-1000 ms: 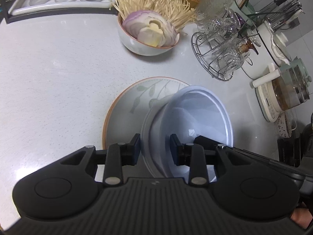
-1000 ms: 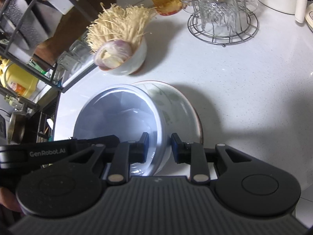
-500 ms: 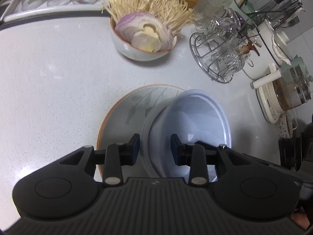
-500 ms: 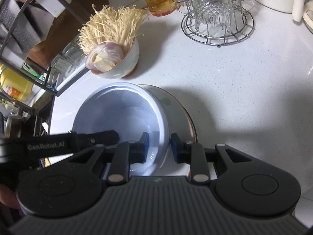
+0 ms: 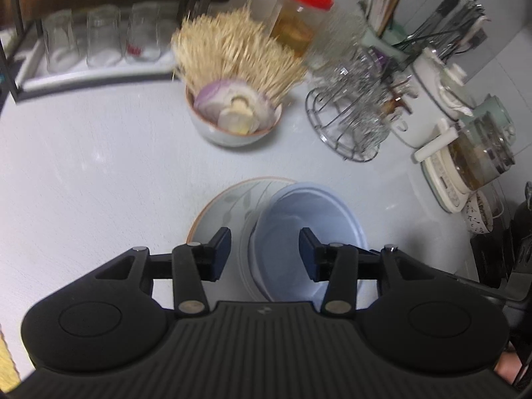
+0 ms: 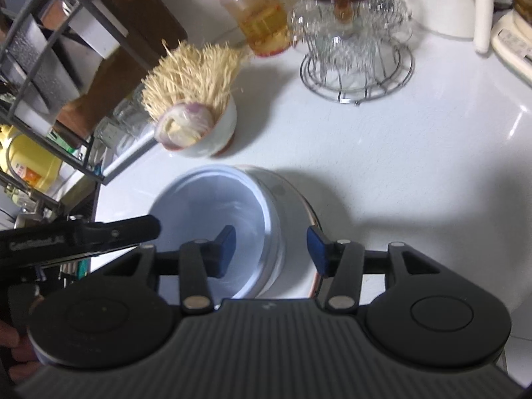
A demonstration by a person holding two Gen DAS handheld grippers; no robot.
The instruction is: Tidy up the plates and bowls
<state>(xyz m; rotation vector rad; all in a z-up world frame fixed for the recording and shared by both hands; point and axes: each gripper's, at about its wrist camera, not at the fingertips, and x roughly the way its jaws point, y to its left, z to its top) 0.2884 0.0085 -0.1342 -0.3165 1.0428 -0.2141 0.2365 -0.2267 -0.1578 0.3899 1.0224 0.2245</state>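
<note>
Your left claw (image 5: 264,254) and right claw (image 6: 271,251) have just been opening; each straddles the pale blue plastic bowl's (image 5: 309,229) rim without pinching it. The bowl sits on the leaf-patterned plate (image 5: 226,206), lower centre of the white bench (image 5: 99,166). Behind stand a white bowl of enoki mushrooms and onion (image 5: 232,116), a wire glass rack (image 5: 349,116) and a red-lidded jar (image 5: 299,23). Lettering on the left claw's side, at the right view's left edge, is blurred.

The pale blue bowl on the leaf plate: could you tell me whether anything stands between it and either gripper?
Nothing visible does. The left gripper and right gripper both straddle the pale blue bowl rim with fingers just opened, clear of it. The bowl sits on the leaf plate.
</note>
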